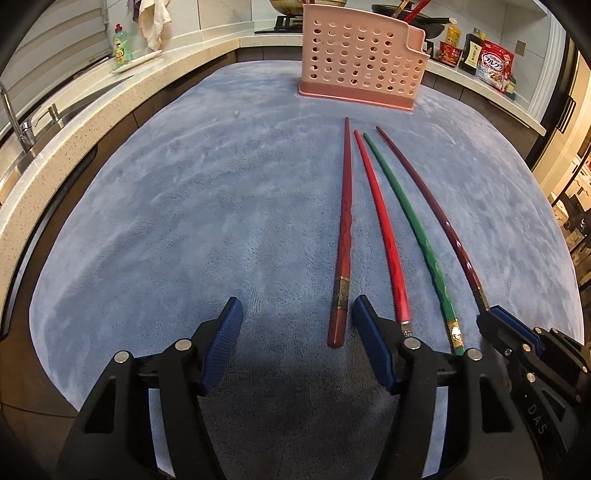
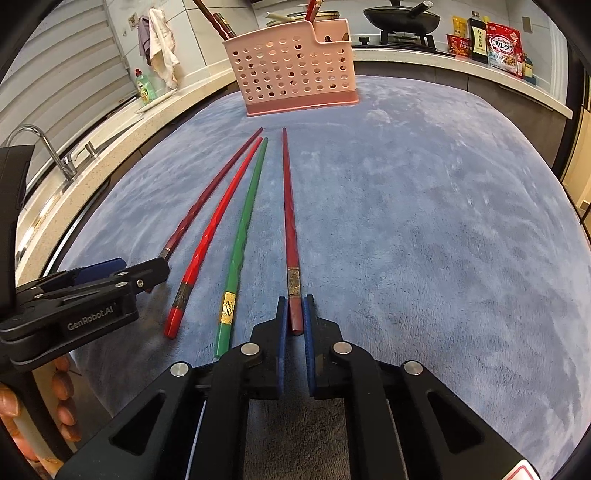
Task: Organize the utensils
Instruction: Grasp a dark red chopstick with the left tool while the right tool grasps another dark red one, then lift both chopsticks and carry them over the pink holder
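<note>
Several chopsticks lie side by side on the blue-grey cloth, tips toward a pink perforated utensil holder. In the left wrist view: a dark red one, a bright red one, a green one and a maroon one. My left gripper is open just left of the dark red chopstick's handle end. My right gripper is shut on the handle end of the maroon chopstick, which lies on the cloth. The holder has chopsticks standing in it.
A stone counter with a sink tap curves along the left. A green soap bottle and a hanging cloth stand behind. A wok and food packets are at the back right.
</note>
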`<control>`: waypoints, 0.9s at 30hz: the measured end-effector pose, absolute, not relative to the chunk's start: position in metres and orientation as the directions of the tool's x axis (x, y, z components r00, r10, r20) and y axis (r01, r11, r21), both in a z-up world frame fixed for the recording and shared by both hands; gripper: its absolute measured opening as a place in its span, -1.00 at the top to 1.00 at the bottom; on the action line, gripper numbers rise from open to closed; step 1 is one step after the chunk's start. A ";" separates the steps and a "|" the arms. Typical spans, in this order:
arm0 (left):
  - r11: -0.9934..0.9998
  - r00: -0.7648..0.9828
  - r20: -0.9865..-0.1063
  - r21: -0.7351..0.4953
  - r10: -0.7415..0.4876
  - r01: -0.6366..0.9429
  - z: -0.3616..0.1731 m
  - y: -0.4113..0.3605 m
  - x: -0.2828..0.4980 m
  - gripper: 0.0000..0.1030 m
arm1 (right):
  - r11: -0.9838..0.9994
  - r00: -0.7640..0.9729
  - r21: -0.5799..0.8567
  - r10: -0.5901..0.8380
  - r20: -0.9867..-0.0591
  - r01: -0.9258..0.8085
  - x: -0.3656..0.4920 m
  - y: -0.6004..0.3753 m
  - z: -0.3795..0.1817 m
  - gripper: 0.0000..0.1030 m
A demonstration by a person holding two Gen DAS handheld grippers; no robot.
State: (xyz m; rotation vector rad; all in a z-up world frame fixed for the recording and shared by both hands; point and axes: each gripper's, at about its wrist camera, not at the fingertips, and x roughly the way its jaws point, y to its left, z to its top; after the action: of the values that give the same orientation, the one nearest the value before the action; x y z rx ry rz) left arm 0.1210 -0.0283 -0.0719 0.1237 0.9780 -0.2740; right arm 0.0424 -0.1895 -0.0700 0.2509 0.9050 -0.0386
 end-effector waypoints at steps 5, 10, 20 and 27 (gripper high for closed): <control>0.959 0.533 -0.829 -0.015 -0.170 0.283 -0.072 -0.028 0.123 0.13 | 0.969 0.620 0.205 0.075 -0.781 0.140 0.042 -0.190 -0.071 0.85; 0.954 0.527 -0.833 -0.003 -0.169 0.301 -0.071 -0.031 0.123 0.52 | 0.969 0.619 0.204 0.075 -0.781 0.140 0.042 -0.190 -0.071 0.85; 0.946 0.504 -0.843 -0.018 -0.189 0.324 -0.068 -0.031 0.120 0.79 | 0.967 0.616 0.210 0.078 -0.784 0.145 0.036 -0.189 -0.069 0.86; 0.942 0.495 -0.845 -0.031 -0.203 0.334 -0.065 -0.031 0.114 0.81 | 0.965 0.617 0.216 0.081 -0.783 0.148 0.030 -0.190 -0.067 0.86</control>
State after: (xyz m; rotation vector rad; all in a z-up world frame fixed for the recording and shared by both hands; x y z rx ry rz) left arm 0.1144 -0.0312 -0.0646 0.1439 1.0018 -0.3269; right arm 0.0302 -0.1903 -0.0665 0.2718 0.9086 -0.0394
